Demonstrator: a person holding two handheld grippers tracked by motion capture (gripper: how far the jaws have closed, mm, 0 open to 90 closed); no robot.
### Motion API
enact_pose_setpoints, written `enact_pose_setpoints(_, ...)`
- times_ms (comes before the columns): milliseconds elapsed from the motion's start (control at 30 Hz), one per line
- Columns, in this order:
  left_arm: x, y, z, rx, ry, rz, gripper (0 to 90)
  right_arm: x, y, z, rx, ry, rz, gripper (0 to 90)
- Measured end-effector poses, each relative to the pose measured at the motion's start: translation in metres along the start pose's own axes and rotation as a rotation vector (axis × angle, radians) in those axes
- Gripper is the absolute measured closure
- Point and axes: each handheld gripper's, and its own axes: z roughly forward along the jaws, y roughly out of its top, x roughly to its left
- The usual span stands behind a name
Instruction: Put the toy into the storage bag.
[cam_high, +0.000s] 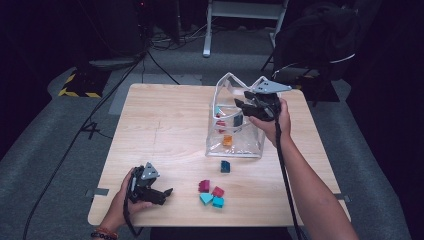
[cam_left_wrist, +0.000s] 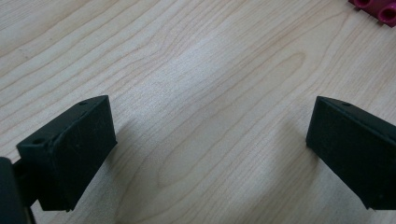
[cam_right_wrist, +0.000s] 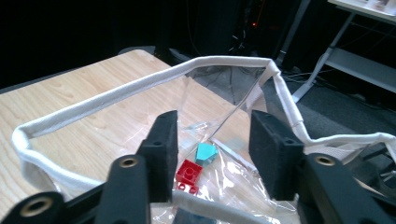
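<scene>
The left half of the wooden table (cam_high: 160, 130) lay bare, giving open passage. On the right stood a clear bag (cam_high: 235, 125), its white-edged mouth (cam_right_wrist: 140, 88) held wide, with blocks visible inside. A cluster of loose blocks (cam_high: 212, 194) and one dark blue block (cam_high: 225, 166) sat near the front edge, between the bag and the left gripper (cam_high: 150, 190).

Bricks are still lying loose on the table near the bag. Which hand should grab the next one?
Left, probably. The left gripper rests open on the table right beside the loose bricks. The right gripper is up at the bag rim, jaws over its opening, nothing between them.
</scene>
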Motion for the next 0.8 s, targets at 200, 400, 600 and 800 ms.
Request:
enact_pose_setpoints(200,0.0,0.0,0.0,0.0,0.0,-0.001,1.7,-0.001,0.0,-0.009,-0.022,0.001,0.007,52.1)
enact_pose_setpoints(400,0.0,0.0,0.0,0.0,0.0,0.0,1.7,-0.001,0.001,-0.026,-0.047,0.017,-0.002,51.1)
enact_pose_setpoints(600,0.0,0.0,0.0,0.001,0.0,0.0,1.7,0.004,-0.004,-0.048,-0.062,0.055,-0.048,50.1)
enact_pose_setpoints(800,0.0,0.0,0.0,0.0,0.0,0.0,1.7,0.01,-0.018,-0.071,-0.101,0.114,-0.047,48.9)
